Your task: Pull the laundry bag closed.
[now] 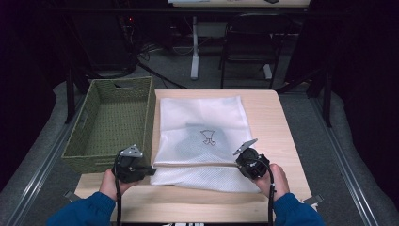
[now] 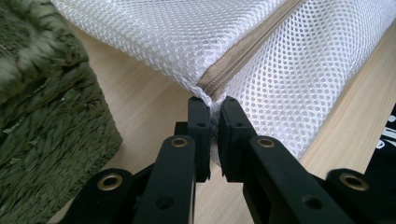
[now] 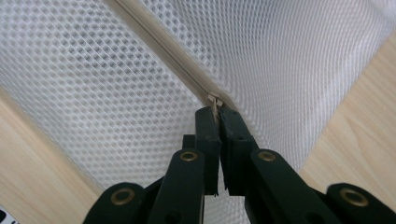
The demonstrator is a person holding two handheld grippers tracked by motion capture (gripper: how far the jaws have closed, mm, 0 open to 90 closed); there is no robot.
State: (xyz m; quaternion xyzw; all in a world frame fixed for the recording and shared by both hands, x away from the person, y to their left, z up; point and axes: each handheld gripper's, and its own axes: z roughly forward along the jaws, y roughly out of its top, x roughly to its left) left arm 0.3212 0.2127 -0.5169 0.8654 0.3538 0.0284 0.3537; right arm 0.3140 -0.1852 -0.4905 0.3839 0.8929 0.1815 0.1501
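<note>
Flat on the table (image 1: 282,122): white mesh bag (image 1: 200,122), beige zipper (image 1: 195,165) running across its near end, a dark shape with a small drawing inside it. Left gripper (image 2: 214,102), jaws nearly closed, pinches the bag's corner at the zipper's end. Right gripper (image 3: 218,111), jaws closed, clamps the zipper pull (image 3: 214,99). Green woven basket (image 1: 110,122) just left of bag; nothing visible inside.

A dark item inside the white mesh zippered laundry bag (image 1: 200,136), at the centre of the high view, was veiled by the mesh and too small to identify. The green woven rectangular basket (image 2: 42,121) was cut off by the left gripper view's left edge.
</note>
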